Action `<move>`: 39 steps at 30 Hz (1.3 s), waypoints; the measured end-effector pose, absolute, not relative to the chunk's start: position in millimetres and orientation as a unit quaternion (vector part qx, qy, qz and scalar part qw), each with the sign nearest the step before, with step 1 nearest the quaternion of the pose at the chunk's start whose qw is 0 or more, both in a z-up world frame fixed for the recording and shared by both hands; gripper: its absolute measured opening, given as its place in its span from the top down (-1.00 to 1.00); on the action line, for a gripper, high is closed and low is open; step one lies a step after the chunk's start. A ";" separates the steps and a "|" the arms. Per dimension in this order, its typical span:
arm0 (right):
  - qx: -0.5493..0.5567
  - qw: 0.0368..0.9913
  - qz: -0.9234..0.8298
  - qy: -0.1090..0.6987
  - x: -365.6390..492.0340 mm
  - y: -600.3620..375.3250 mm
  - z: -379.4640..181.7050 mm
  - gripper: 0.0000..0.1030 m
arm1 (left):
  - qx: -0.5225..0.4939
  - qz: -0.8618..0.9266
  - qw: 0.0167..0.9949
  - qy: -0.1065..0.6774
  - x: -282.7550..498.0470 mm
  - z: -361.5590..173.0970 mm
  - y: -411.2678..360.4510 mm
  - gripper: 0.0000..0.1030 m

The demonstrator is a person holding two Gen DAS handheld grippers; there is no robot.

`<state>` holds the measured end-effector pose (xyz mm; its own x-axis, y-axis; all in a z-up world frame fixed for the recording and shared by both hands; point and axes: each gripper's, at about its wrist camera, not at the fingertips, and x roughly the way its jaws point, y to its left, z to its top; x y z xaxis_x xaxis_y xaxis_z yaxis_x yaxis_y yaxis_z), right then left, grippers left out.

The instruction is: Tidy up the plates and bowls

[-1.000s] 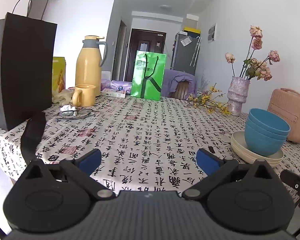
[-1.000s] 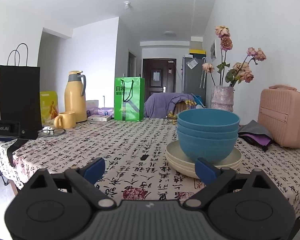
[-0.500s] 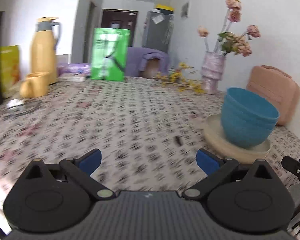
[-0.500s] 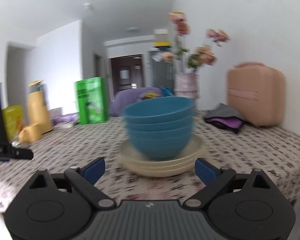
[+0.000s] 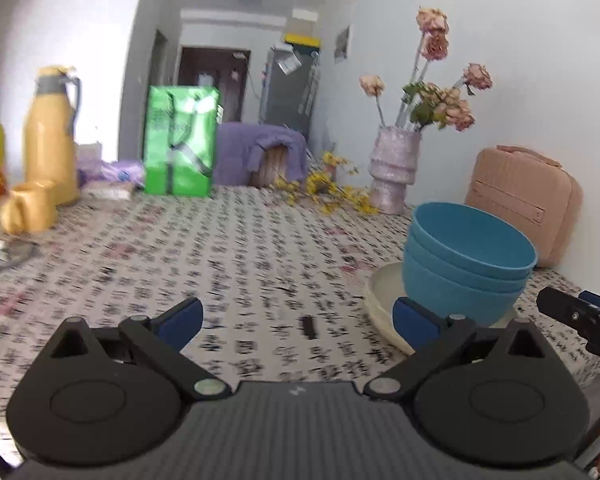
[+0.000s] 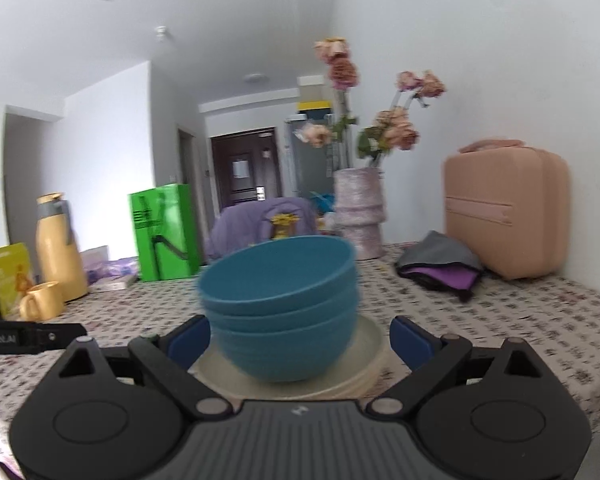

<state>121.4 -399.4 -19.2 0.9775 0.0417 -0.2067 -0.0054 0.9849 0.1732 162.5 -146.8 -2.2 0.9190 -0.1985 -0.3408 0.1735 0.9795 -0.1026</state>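
Matt blue bowls (image 6: pixel 280 312), smooth cream plates (image 6: pixel 368 368), printed cloth tablecloth (image 5: pixel 220 248), glossy green paper bag (image 5: pixel 180 140)

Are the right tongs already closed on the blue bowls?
No, the right tongs stand open around the blue bowls stacked on the cream plates.

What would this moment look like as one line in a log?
left tongs: open, empty | right tongs: open, facing bowls | bowls: stacked on plates | nothing gripped yet
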 end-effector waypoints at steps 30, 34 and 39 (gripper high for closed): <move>0.073 0.986 0.077 0.126 25.1 -277.8 -41.4 -0.88 | -0.037 -0.016 0.987 0.156 17.0 -21.4 -52.6 -1.00; 0.071 0.987 0.078 0.122 23.1 -278.9 -40.5 -0.88 | -0.036 -0.016 0.988 0.150 16.3 -19.1 -53.2 -1.00; 0.071 0.987 0.075 0.122 24.3 -280.8 -40.3 -0.88 | -0.034 -0.017 0.988 0.148 16.9 -19.1 -53.9 -1.00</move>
<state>24.3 -280.8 -40.3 0.9588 0.1655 -0.2308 -0.1307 0.9787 0.1586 16.9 -53.9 -19.1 0.9559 -0.0428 -0.2907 0.0226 0.9971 -0.0725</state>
